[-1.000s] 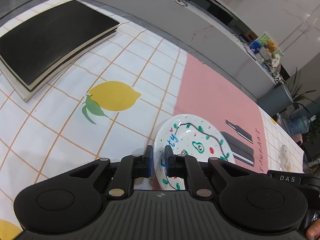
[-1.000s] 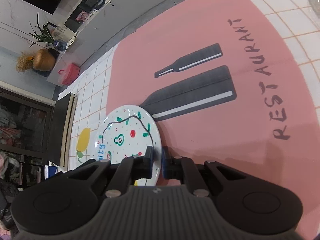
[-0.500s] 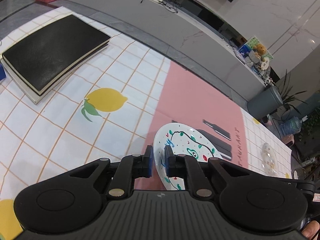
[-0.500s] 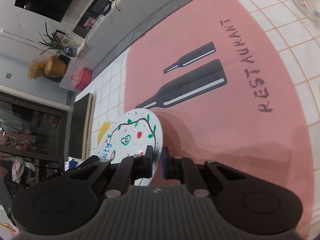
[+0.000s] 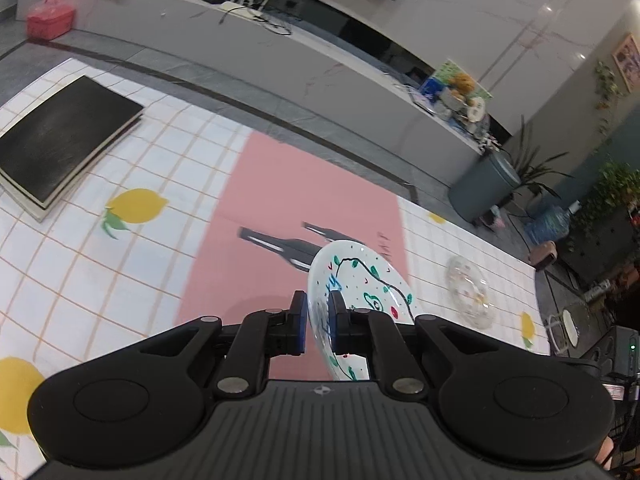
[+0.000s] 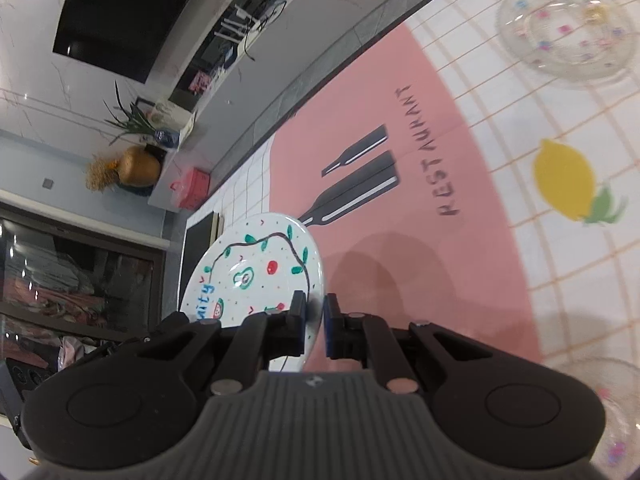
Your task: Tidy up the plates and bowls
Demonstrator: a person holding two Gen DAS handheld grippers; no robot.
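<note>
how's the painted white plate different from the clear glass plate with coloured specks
The white plate painted with green leaves and red fruit is opaque; the clear glass plate with coloured specks shows the cloth through it. The painted plate is clamped by the left gripper and right gripper, tilted above the cloth; the glass plate lies flat on the checked tablecloth. Both are round.

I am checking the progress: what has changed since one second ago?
The painted plate was lifted off the tablecloth and carried toward the clear glass dish. Unchanged: left gripper and right gripper still clamp its rim.
</note>
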